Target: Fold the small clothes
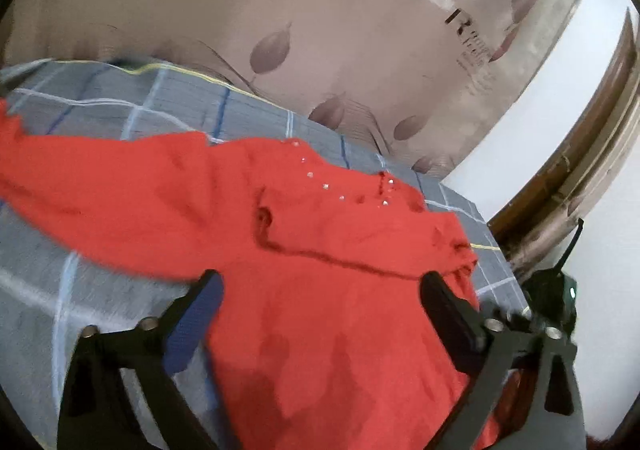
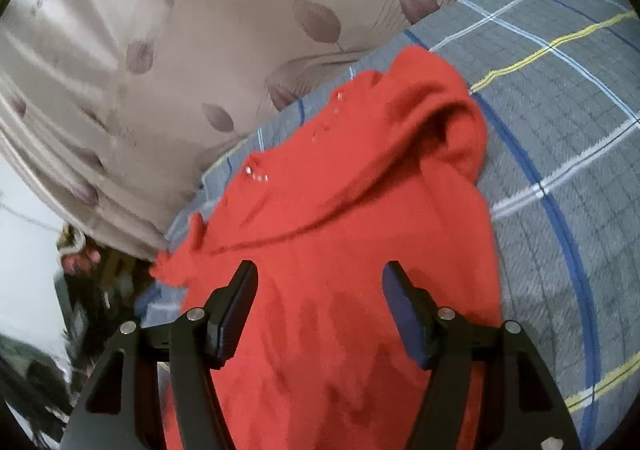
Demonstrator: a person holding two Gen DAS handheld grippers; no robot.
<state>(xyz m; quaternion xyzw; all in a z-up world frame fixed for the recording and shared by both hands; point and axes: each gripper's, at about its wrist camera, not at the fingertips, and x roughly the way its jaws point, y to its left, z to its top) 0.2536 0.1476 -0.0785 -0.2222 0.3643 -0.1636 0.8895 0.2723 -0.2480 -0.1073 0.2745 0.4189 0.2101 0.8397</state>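
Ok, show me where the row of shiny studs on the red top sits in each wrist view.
Left wrist: the studs run diagonally just above centre, near the red top neckline.
Right wrist: the studs climb from centre-left toward upper centre.
Shared landmark: the leaf-print curtain behind the plaid sheet.

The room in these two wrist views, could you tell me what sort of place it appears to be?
Probably a bedroom at home: the red sweater lies on a grey plaid bedcover, with a beige leaf-patterned curtain behind it and a wooden frame against the white wall.
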